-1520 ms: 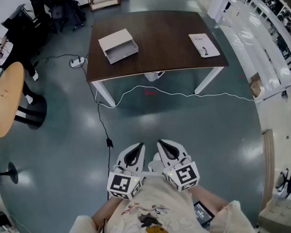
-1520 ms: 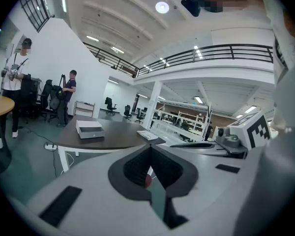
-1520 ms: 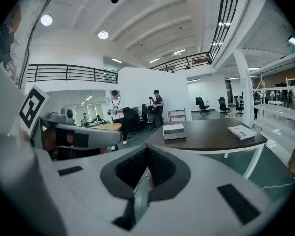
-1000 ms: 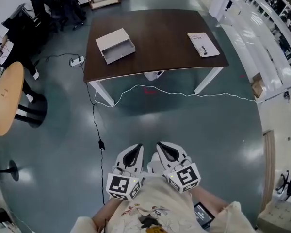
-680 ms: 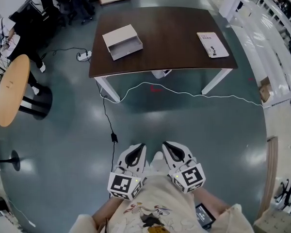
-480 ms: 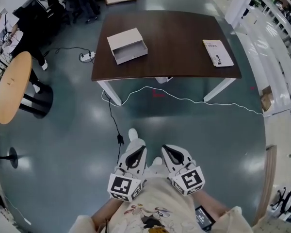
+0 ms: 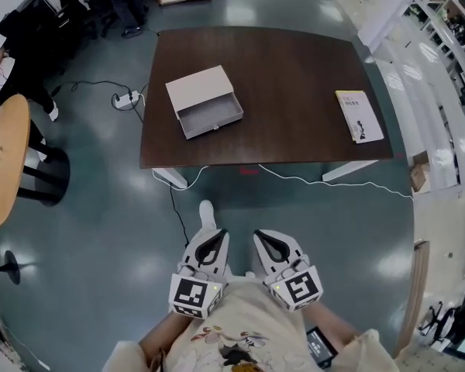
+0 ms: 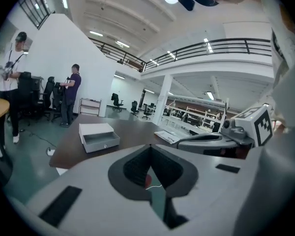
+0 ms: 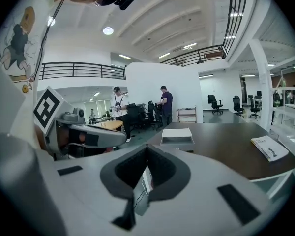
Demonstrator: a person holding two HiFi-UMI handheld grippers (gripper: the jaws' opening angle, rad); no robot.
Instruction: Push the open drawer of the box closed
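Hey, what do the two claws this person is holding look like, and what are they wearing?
The left claw and right claw match: light grey plastic shells with black ribbed pads lining a teardrop-shaped opening. Each carries a cube with black-and-white square markers at its back end. The person wears a cream shirt with a cartoon print.

Left edge crops the round table [image 7: 1,161]; print on the booklet [image 7: 360,116] is illegible.

Box [image 7: 198,92] and table [image 7: 294,76] nearer (shoe [image 7: 207,214], perhaps, newly visible)
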